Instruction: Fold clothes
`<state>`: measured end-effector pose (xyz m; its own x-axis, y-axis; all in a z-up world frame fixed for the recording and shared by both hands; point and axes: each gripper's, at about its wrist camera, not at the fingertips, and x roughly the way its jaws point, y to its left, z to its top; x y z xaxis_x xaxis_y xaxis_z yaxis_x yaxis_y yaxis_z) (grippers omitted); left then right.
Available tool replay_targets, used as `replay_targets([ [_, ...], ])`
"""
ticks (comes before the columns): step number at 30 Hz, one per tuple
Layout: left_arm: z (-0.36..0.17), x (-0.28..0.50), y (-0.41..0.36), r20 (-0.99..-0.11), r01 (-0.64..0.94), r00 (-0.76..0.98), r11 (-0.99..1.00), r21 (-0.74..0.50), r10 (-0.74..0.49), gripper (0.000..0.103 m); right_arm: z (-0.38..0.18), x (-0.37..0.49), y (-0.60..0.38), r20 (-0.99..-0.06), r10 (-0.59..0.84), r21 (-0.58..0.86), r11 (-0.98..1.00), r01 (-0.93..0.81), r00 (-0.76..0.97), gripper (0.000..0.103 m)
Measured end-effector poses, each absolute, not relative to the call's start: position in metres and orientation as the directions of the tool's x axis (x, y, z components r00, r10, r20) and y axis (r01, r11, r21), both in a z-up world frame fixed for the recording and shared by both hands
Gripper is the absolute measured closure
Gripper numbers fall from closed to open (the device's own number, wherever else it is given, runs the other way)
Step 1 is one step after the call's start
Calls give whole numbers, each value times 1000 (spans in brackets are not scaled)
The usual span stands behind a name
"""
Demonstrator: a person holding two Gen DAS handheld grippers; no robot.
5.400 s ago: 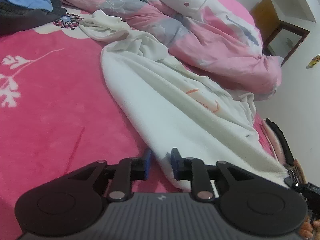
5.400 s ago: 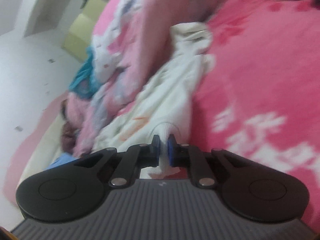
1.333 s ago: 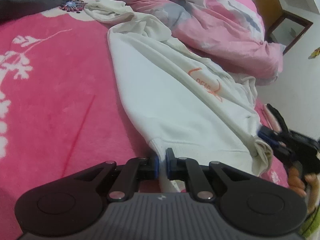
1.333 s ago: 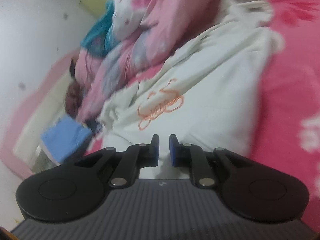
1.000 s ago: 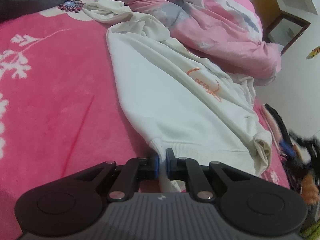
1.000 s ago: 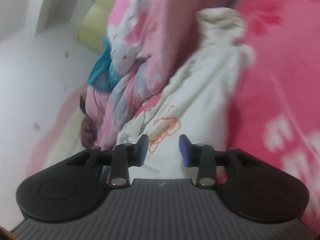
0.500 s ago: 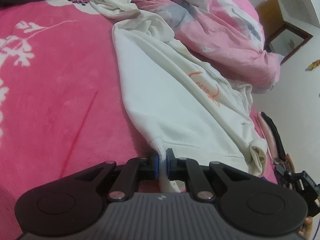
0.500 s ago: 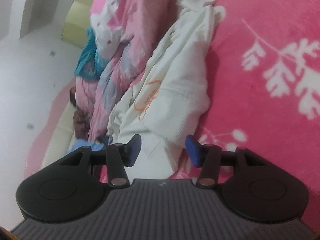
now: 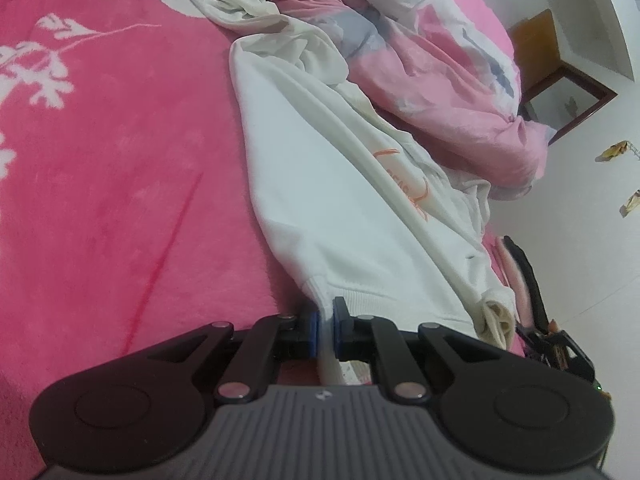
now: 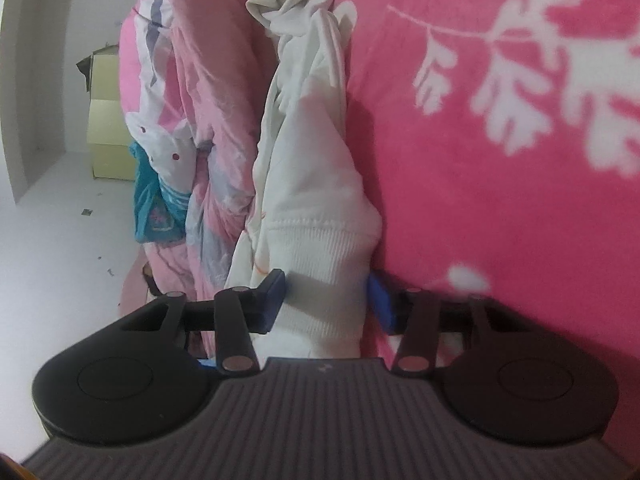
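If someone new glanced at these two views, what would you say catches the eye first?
The white sweatshirt stretched along the bright pink floral blanket stands out first, with a rumpled pink quilt bunched against its far side. The left tongs are shut on its ribbed hem, while the right tongs stand open around the hem's other corner.

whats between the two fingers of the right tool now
In the right wrist view, the ribbed hem of the white sweatshirt sits in the gap of the right tool, whose fingers are spread wide, not yet closed on it.
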<state>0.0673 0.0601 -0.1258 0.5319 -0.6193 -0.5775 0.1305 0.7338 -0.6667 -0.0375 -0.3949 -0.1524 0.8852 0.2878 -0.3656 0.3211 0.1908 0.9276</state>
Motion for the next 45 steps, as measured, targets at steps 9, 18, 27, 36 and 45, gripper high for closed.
replay_targets([
  [9, -125, 67, 62, -573, 151, 527, 733, -663, -627, 95, -132, -54, -400, -352, 197, 920, 254, 299, 915, 95],
  [18, -123, 66, 60, -584, 152, 528, 745, -649, -617, 95, -91, -78, -433, -435, -4, 760, 534, 370, 900, 96],
  [27, -118, 69, 56, -614, 150, 513, 767, -624, -600, 94, -143, -84, -459, -466, 21, 766, 509, 391, 885, 92],
  [36, -107, 60, 49, -640, 125, 543, 806, -578, -543, 97, -145, -80, -462, -432, 81, 777, 539, 325, 898, 93],
  [45, -67, 30, 87, -524, 200, 557, 716, -669, -645, 97, -115, -124, -451, -409, 135, 808, 513, 290, 903, 97],
])
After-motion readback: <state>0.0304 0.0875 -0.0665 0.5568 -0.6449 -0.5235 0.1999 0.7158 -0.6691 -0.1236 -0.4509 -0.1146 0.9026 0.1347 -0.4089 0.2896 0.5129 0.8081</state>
